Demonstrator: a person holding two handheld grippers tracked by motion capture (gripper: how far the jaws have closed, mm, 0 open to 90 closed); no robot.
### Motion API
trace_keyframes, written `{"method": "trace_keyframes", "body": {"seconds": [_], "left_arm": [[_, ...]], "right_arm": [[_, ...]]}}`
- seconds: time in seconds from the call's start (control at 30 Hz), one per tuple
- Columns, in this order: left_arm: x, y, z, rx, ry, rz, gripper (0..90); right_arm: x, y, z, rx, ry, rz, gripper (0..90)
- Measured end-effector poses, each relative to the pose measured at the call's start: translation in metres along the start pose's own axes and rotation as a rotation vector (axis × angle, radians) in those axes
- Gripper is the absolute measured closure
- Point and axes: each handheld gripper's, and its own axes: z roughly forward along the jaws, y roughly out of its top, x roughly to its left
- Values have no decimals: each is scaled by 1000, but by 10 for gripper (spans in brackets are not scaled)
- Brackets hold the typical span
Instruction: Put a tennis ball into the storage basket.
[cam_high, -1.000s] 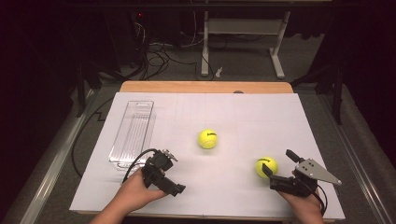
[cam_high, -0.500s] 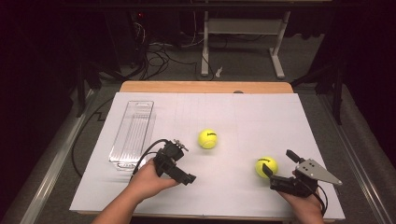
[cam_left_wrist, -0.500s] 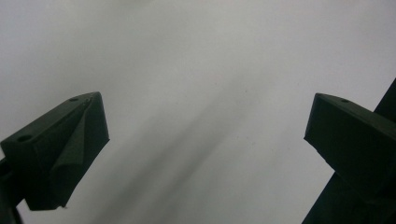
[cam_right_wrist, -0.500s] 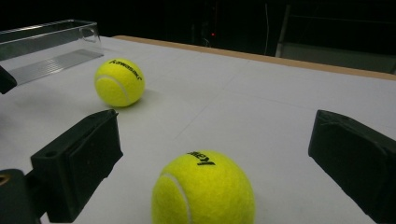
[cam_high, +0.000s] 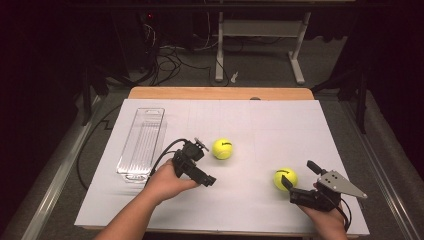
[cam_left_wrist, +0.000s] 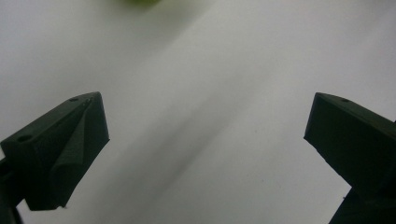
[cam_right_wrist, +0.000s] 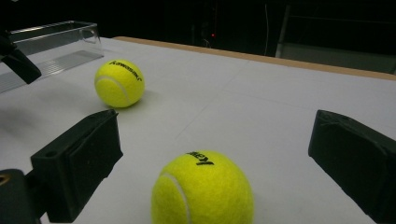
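Note:
Two yellow tennis balls lie on the white table top (cam_high: 250, 125). The middle ball (cam_high: 222, 148) (cam_right_wrist: 119, 83) sits just right of my left gripper (cam_high: 207, 163), which is open with nothing between its jaws. In the left gripper view that gripper (cam_left_wrist: 205, 121) points down at bare table, with a sliver of ball (cam_left_wrist: 140, 1) at the top edge. The right ball (cam_high: 285, 179) (cam_right_wrist: 203, 191) rests just in front of my open right gripper (cam_high: 298, 173) (cam_right_wrist: 215, 126), partly between its wide-spread jaws and untouched.
A clear plastic tray (cam_high: 142, 142) (cam_right_wrist: 51, 37) lies lengthwise at the table's left. The wooden table edge (cam_high: 220, 93) runs along the back, with cables and a desk frame on the floor beyond. A black jaw of the left gripper (cam_right_wrist: 16, 60) shows in the right gripper view.
My left gripper has moved right and forward, closer to the middle ball. The right gripper and both balls have stayed put.

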Motion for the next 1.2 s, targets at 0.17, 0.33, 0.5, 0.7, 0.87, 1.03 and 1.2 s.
{"method": "trace_keyframes", "body": {"seconds": [0.17, 0.33, 0.5, 0.7, 0.87, 1.03, 1.2], "left_arm": [[0, 11, -1, -8, -21, 5, 8], [1, 22, -1, -2, -12, 9, 8], [5, 34, 0, 0, -3, 10, 8], [9, 46, 3, -8, 7, 14, 8], [13, 55, 6, -9, 12, 7, 8], [16, 64, 8, -7, 21, 5, 8], [22, 73, 12, 3, 23, -5, 8]], "right_arm": [[0, 0, 0, 2, 2, -1, 28], [0, 0, 0, -2, 1, 0, 28], [-1, 0, -1, -3, 1, 2, 28], [-1, 0, -1, -3, 3, 4, 28], [-1, 0, -1, -5, 3, 6, 28], [-1, 0, -1, -4, 4, 9, 28], [0, 0, -1, -5, 6, 7, 28]]}}
